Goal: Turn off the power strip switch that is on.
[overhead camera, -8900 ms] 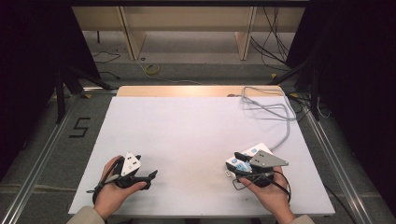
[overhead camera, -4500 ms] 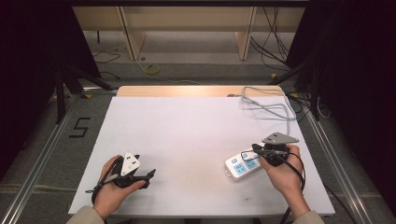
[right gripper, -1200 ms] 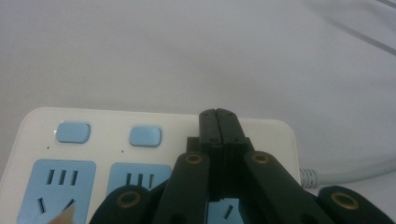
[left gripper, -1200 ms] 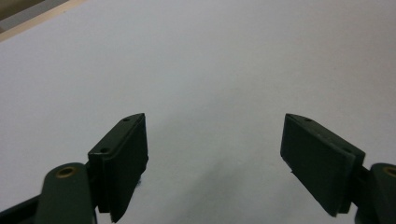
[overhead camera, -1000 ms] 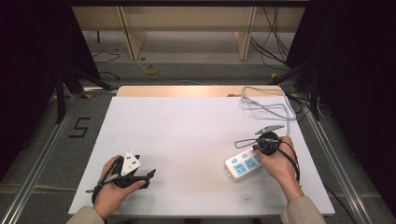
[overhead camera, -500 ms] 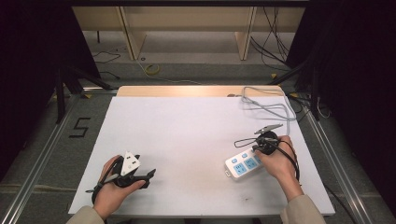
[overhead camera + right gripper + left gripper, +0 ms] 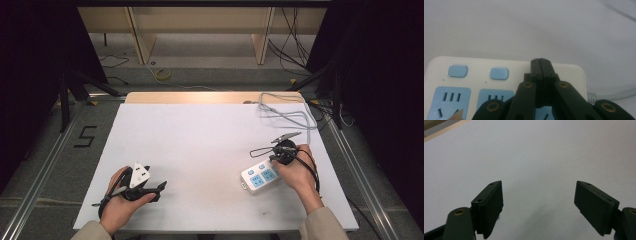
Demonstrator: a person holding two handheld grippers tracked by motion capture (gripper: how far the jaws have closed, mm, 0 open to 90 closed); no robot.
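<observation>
A white power strip point(image 7: 257, 176) with light-blue sockets and switches lies on the white table point(image 7: 200, 145) at the right. Its grey cable point(image 7: 285, 112) runs to the far edge. My right gripper point(image 7: 276, 159) points down at the strip's cable end, jaws shut with nothing between them. In the right gripper view the closed tips point(image 7: 540, 61) sit over the strip point(image 7: 474, 65) beside a blue switch point(image 7: 499, 73); I cannot tell if they touch it. My left gripper point(image 7: 161, 187) rests at the front left, open, with bare table between its jaws point(image 7: 539, 205).
The strip's cable point(image 7: 609, 96) leaves at its right end and loops at the table's far right corner. A wooden strip point(image 7: 210, 97) borders the far edge. Metal rails point(image 7: 45, 165) run along both sides of the table.
Since the oldest frame my right hand has moved from the strip's front to its far right end and tipped the gripper downward. Nothing has shifted over the last second.
</observation>
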